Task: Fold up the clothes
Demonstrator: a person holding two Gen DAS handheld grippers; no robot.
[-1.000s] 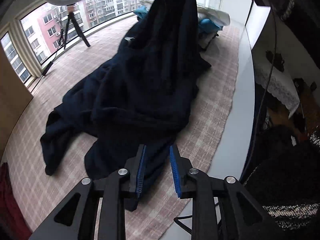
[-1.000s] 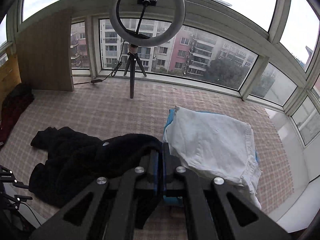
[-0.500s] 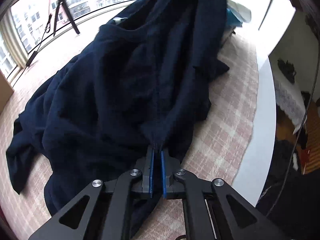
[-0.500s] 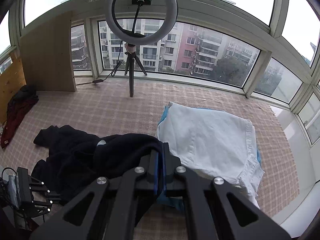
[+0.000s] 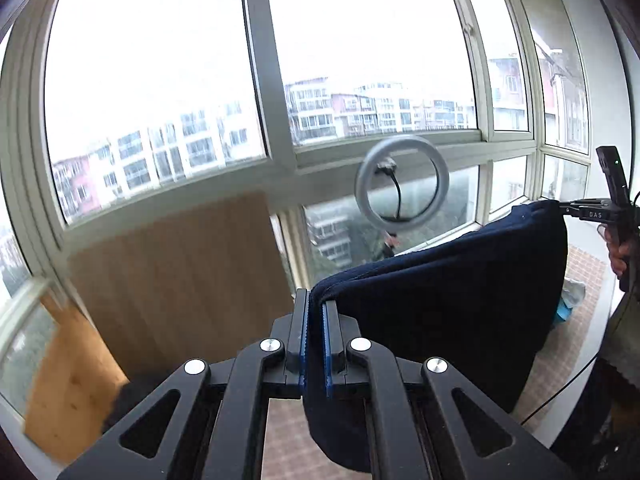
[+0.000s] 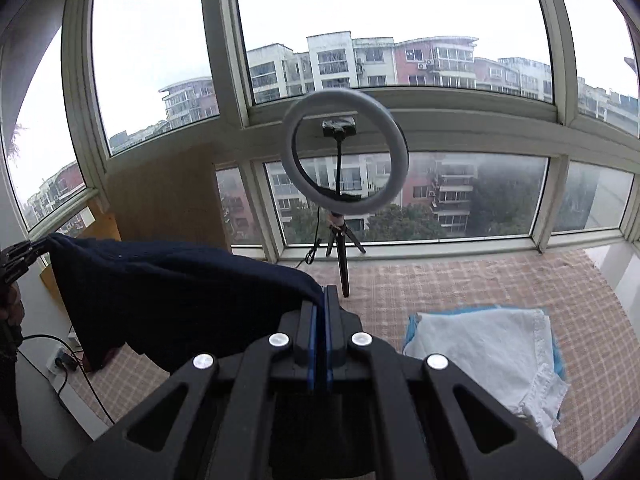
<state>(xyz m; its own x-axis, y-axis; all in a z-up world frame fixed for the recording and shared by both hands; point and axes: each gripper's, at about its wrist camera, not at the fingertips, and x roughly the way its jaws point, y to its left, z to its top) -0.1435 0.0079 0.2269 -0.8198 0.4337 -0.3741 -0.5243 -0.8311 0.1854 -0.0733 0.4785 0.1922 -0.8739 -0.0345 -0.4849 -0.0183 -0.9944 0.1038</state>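
Both grippers up in the air w/ a dark navy garment (image 5: 452, 300) stretched between them, off the floor. Left gripper (image 5: 315, 332): blue-padded jaws clamped on one edge of the cloth, fabric pinched in the narrow gap and hanging down to its right. Right gripper (image 6: 320, 322): jaws pressed tight together on the other edge, cloth draping away to its left. In the right wrist view the left gripper shows at the far left edge holding the opposite corner; in the left wrist view the right gripper shows at far right, a hand (image 5: 618, 248) on its handle. Garment sags in a shallow curve between the two grips. On the checked pink rug (image 6: 460, 280), near its right edge, a folded white garment (image 6: 484, 356) lies on top of smth blue (image 6: 410, 330). Ring light (image 6: 345, 155) on a tripod stands at the rug's far edge by the window (image 6: 400, 40). Wooden board (image 5: 180, 280) leans at the left under the window.
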